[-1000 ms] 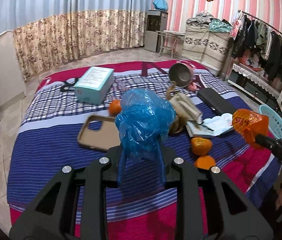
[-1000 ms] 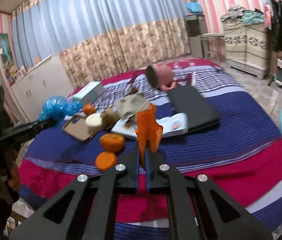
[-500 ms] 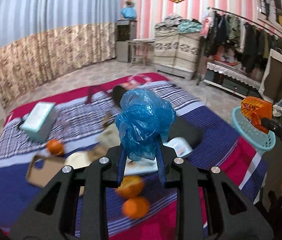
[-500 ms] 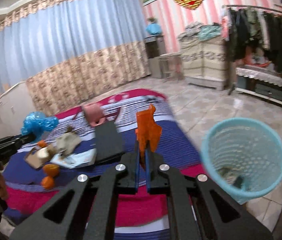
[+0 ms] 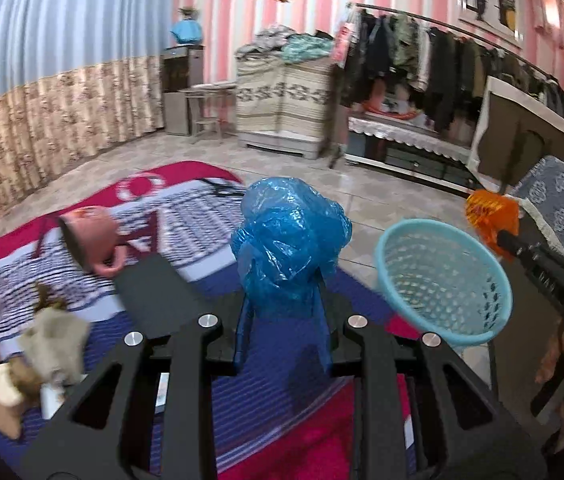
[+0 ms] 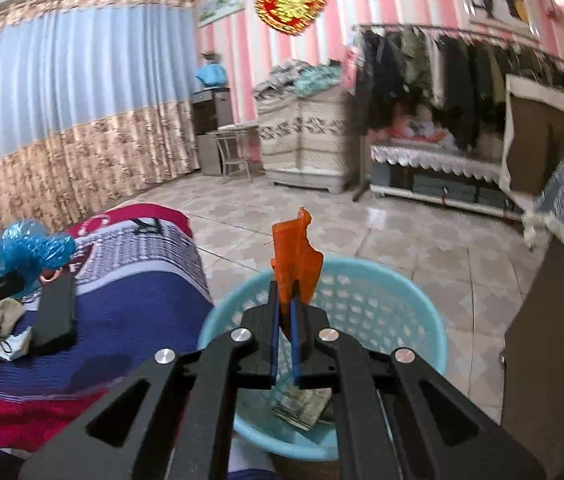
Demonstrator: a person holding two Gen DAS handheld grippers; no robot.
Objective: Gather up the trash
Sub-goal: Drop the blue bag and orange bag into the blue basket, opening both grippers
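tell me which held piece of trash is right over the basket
The orange wrapper in the right claw, above the blue basket; the blue plastic bag is off beside it.

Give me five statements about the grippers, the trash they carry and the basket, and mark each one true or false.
1. The left gripper is shut on a blue plastic bag. True.
2. The right gripper is empty. False: it is shut on an orange wrapper.
3. The light blue basket stands on the bed. False: it stands on the tiled floor beside the bed.
4. Some trash already lies in the basket. True: crumpled packaging shows at its bottom.
5. The pink mug on the bed stands upright. False: it lies on its side.
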